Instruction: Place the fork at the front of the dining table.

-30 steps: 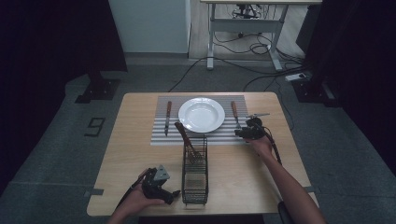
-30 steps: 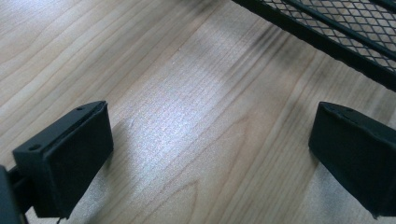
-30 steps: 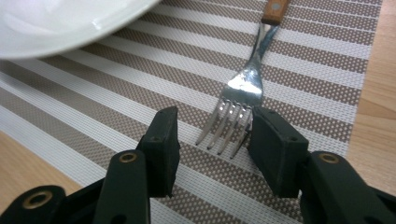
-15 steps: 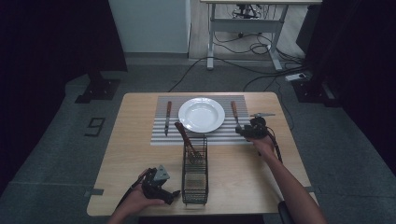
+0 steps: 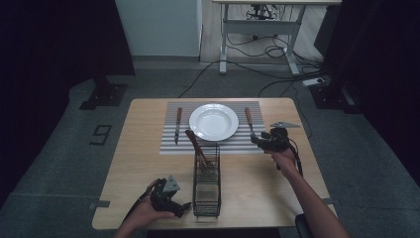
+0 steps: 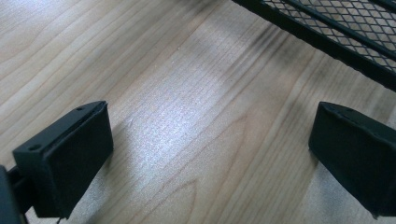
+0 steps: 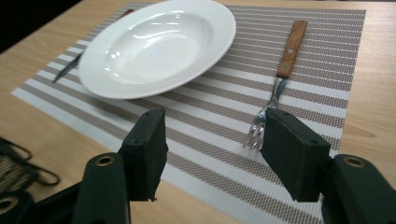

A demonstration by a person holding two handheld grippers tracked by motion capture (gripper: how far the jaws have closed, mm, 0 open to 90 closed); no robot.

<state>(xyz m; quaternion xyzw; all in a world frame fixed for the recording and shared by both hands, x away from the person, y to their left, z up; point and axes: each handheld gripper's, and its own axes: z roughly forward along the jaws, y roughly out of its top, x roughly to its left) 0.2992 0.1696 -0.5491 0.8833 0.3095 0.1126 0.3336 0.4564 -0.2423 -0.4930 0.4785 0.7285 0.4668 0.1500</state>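
The right gripper is hovering over the near edge of the striped placemat, its fingers having just been opening, nothing between them. The fork is lying on the placemat just right of the white plate. The left gripper is resting low over the tabletop beside the wire basket, its fingers spread wide and holding nothing.

No words, labels, brand marks, numbers or signs can be read anywhere in these views. The white plate, the striped placemat under it, the wooden-handled fork lying beside the plate and the black wire basket nearer the person all have plain, unmarked surfaces. The wooden table shows bare grain with nothing printed on it.
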